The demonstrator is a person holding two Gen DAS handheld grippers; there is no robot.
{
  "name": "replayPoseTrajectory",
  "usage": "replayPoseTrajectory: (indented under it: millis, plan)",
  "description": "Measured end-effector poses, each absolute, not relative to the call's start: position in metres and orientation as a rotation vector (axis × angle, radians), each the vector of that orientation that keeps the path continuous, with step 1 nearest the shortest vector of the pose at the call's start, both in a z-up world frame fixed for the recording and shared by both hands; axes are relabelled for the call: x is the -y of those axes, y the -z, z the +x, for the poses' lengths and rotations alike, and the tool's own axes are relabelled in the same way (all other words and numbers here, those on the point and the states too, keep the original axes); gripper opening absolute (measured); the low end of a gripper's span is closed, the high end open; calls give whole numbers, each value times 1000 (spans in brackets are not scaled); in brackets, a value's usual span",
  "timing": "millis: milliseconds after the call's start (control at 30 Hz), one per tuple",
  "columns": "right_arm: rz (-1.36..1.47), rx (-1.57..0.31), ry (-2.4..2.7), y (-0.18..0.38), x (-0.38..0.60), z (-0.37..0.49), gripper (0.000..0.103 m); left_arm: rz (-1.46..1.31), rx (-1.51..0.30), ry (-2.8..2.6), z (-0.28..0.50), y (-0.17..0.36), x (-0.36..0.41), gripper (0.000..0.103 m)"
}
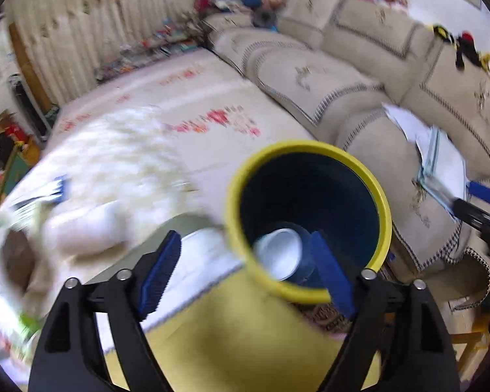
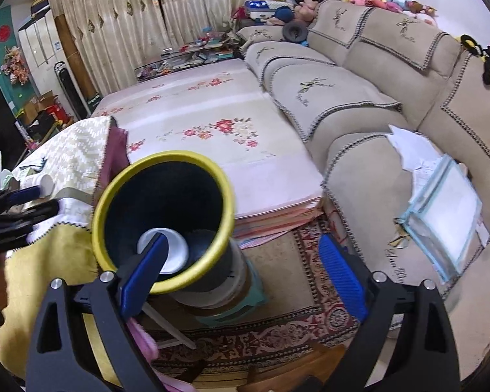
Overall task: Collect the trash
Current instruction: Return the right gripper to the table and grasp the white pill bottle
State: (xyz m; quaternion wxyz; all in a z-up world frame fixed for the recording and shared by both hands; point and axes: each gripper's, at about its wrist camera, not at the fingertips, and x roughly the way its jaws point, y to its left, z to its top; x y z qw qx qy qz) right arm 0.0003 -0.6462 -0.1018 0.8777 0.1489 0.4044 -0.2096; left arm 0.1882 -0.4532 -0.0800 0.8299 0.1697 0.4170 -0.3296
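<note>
White cup [image 1: 279,253] lies tilted in the upright bin [image 1: 310,215], mouth toward 10 o'clock. Both claws, left [image 1: 248,274] and right [image 2: 245,277], spread, empty.

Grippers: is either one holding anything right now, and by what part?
Nothing is held. The left gripper stands with its jaws wide above the yellow-rimmed bin, where a white cup lies inside. The right gripper is open too, nothing between its jaws.

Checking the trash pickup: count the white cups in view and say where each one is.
2. One white cup lies inside the yellow-rimmed bin; another white cup lies on the cloth-covered table left of the bin. More may be hidden deeper in the bin.
</note>
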Motion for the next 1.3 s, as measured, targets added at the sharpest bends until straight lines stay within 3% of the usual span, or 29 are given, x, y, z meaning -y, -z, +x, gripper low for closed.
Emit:
replayPoseTrajectory:
  millis: [167, 700, 800, 1300]
  plan:
    - [301, -828, 325, 107, 597, 38, 89, 246, -806, 594, 168, 50, 349, 99]
    - [239, -769, 81, 85, 402, 166, 93, 38, -758, 149, 148, 54, 73, 99]
    - [239, -758, 94, 87, 384, 183, 97, 1, -762, 133, 149, 59, 48, 99]
    - [234, -857, 262, 124, 368, 258, 97, -51, -801, 134, 158, 80, 25, 99]
